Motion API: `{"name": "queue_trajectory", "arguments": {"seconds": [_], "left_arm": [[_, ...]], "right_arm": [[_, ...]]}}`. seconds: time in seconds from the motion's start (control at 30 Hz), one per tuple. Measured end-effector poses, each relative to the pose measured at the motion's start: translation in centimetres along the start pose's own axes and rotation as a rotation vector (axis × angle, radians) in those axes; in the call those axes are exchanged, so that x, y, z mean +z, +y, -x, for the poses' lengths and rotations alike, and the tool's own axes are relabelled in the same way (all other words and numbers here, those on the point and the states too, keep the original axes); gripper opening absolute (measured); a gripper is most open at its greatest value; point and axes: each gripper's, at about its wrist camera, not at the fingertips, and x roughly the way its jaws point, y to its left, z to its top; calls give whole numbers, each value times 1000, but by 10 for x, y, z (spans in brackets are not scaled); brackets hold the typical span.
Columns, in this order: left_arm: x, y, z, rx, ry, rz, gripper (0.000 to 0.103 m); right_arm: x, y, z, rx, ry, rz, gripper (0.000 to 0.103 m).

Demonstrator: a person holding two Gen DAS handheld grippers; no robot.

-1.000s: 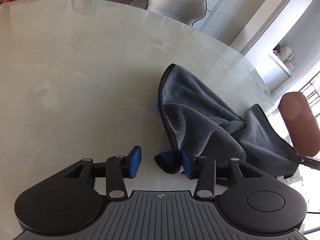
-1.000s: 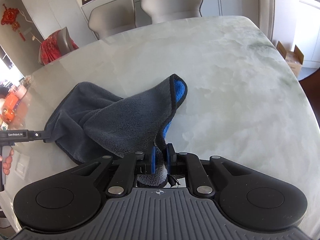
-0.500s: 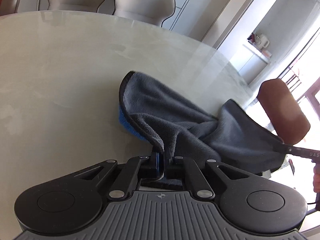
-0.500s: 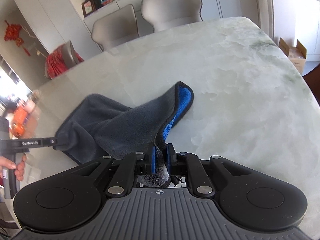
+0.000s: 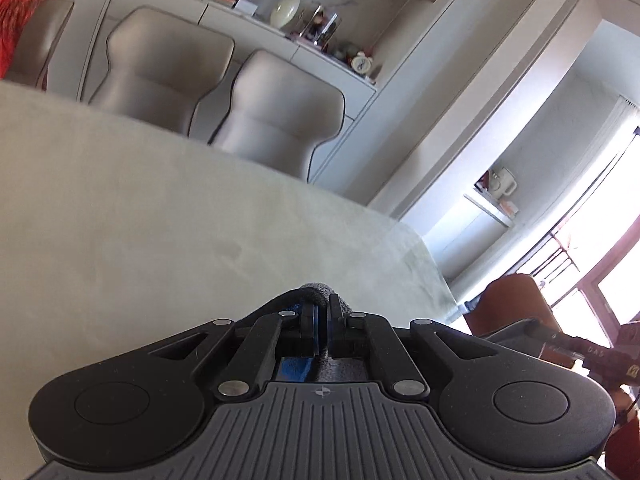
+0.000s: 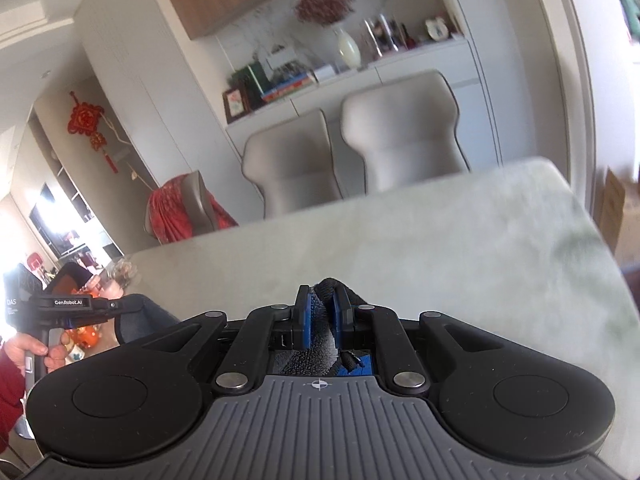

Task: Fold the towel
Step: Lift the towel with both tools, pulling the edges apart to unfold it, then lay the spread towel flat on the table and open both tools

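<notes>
The towel is dark grey with a blue underside. My left gripper point(image 5: 322, 312) is shut on a corner of the towel point(image 5: 316, 290); only a small bunch shows above its fingers. My right gripper point(image 6: 321, 300) is shut on another corner of the towel point(image 6: 322, 312), grey and blue pile showing between its pads. Both grippers are lifted and tilted up over the pale marble table point(image 5: 140, 216). In the right wrist view the left gripper point(image 6: 76, 304) shows at the left with a flap of towel point(image 6: 148, 314) hanging by it. Most of the towel is hidden below the grippers.
Two beige chairs point(image 5: 280, 116) stand at the table's far side, with a sideboard point(image 6: 360, 68) of books and a vase behind. A brown chair point(image 5: 516, 300) is at the right. A chair with red cloth point(image 6: 180, 208) is at the left.
Both grippers have risen and tilted upward with the towel corners, so the towel has dropped out of view. The left gripper, open a second ago, has shut on its corner.
</notes>
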Motion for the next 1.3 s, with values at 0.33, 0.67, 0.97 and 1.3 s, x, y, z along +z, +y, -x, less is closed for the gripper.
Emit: {"name": "queue_trajectory", "arguments": {"seconds": [0.33, 0.67, 0.97, 1.3], "left_arm": [[46, -15, 12, -25, -21, -15, 2], [-62, 31, -1, -11, 236, 166, 3], [-144, 55, -15, 81, 436, 189, 5], [-154, 67, -11, 173, 472, 125, 6]], "right_arm": [[47, 20, 8, 28, -73, 71, 11], [-72, -34, 15, -103, 230, -124, 11], [-150, -61, 19, -177, 454, -199, 11], [-168, -54, 16, -221, 552, -147, 11]]}}
